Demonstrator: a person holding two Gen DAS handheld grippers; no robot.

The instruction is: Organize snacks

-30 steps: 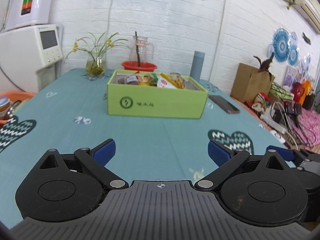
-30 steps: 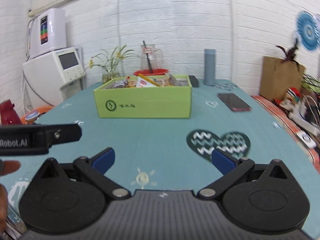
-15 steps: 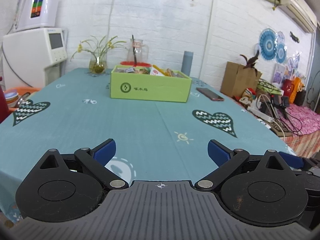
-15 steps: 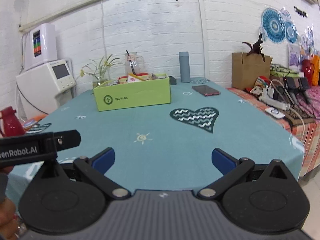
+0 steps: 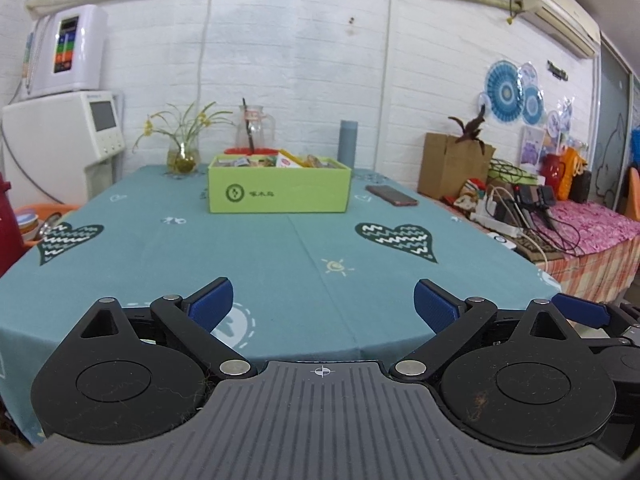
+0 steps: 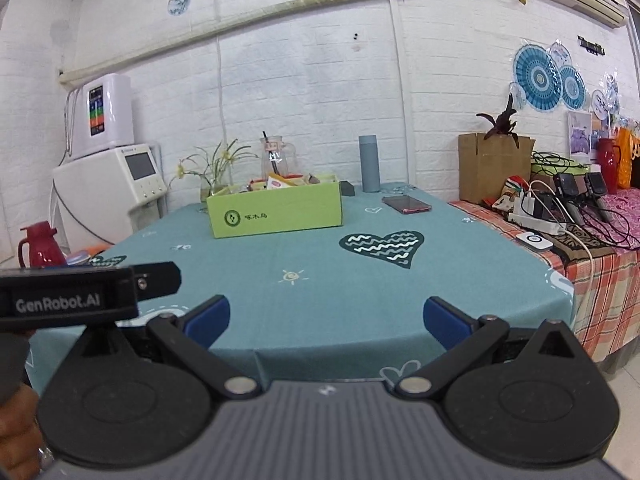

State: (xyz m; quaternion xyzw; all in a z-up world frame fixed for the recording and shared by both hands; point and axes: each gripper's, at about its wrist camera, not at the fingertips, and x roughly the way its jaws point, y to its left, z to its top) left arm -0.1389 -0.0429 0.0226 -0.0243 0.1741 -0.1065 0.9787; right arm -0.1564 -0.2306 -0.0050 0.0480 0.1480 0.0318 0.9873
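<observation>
While the green snack box (image 5: 279, 189) sits filled toward the far end of the teal-clothed counter (image 5: 256, 264), beside a phone (image 5: 391, 195), both tongs, left (image 5: 323, 303) and right (image 6: 325, 317), hang wide open and empty at the near edge.

A phone (image 5: 391, 195) lies on the teal tablecloth (image 5: 256, 256) — flower vase (image 5: 183, 155) behind.

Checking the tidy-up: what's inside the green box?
Snack packets poke above the rim of the green box, one white and red. Its walls hide anything lower down.
</observation>
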